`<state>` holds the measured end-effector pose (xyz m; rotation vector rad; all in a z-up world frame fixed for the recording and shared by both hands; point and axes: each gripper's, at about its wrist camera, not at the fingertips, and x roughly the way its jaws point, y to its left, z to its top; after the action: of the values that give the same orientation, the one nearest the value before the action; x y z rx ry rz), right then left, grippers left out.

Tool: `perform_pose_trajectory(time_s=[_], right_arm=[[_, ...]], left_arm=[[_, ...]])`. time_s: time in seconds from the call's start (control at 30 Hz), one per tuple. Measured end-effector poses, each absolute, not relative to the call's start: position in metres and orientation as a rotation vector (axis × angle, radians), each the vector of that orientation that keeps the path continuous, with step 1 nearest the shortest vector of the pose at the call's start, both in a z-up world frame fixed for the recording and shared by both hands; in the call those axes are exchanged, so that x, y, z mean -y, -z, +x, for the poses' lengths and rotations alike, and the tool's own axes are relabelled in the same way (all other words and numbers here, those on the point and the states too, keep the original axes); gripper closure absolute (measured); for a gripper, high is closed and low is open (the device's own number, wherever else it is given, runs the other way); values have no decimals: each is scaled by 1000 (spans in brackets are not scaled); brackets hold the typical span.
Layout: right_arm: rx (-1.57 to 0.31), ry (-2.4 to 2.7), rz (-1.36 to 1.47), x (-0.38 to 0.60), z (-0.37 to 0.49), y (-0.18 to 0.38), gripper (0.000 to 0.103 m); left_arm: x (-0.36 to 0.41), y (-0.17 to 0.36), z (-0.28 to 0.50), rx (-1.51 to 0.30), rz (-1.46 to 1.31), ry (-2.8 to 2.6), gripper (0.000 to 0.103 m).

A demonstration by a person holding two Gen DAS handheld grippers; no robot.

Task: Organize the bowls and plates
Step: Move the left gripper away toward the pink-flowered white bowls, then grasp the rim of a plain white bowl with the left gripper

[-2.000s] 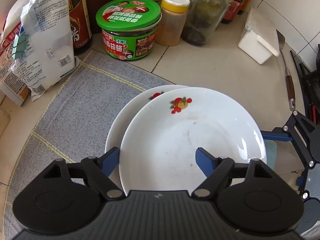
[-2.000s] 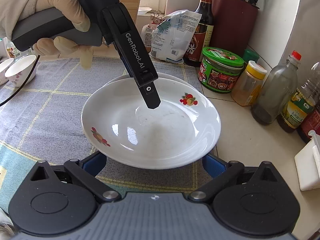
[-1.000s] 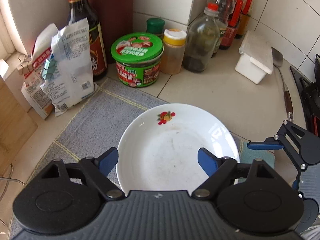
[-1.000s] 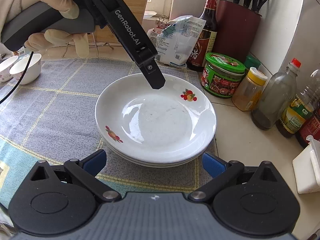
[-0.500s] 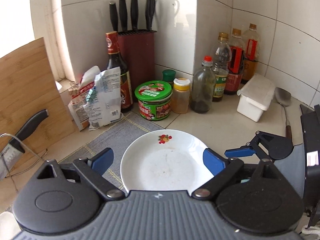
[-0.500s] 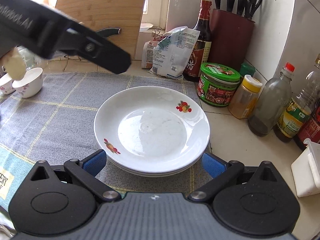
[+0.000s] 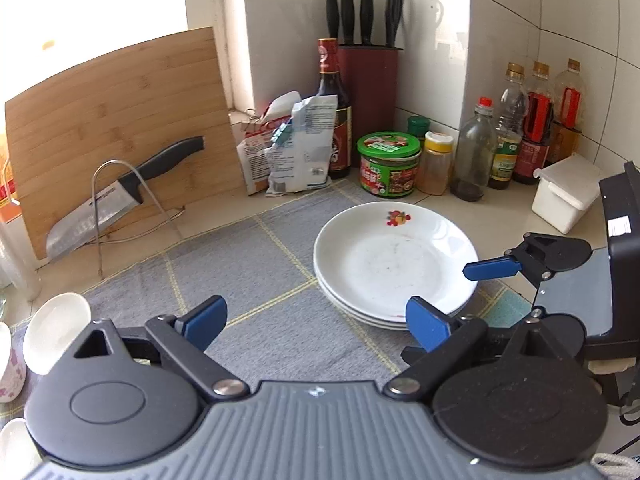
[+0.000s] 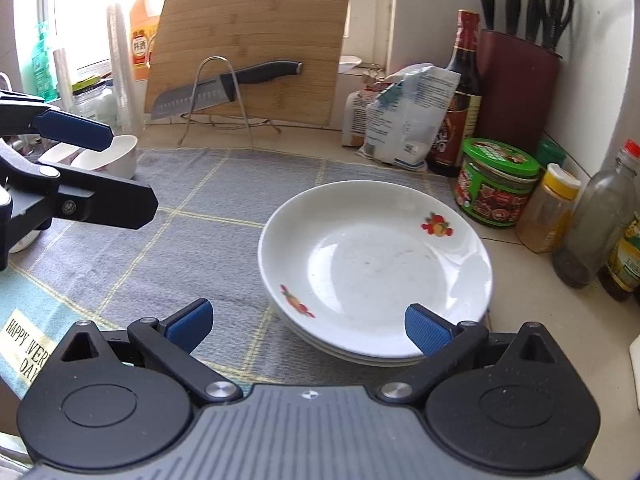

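The stack of white fruit-printed plates (image 7: 394, 258) sits on the grey checked mat (image 7: 240, 264), finished I judge. Small white bowls (image 7: 56, 336) lie off my left gripper's (image 7: 316, 322) left, nearer it than my right gripper (image 8: 308, 326). Both grippers' jaws gape, empty.

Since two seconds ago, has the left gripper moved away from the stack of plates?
Yes. In the right wrist view the left gripper is now far left of the plates, near the bowls, jaws open, having just opened.
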<state>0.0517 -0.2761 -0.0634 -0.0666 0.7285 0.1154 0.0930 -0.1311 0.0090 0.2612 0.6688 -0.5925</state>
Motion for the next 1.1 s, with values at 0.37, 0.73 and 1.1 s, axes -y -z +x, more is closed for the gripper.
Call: perform_pose_trajectory(time_s=[0.37, 0.73, 1.1], right_arm=[[-754, -177, -101, 168, 55, 64, 0], [-756, -308, -178, 60, 58, 71, 0], [-709, -491, -264, -4, 74, 74, 0]], left_arm=[[25, 1, 90, -708, 225, 541, 7], [-86, 17, 104, -753, 240, 458, 7], [-145, 28, 139, -820, 223, 407, 7]])
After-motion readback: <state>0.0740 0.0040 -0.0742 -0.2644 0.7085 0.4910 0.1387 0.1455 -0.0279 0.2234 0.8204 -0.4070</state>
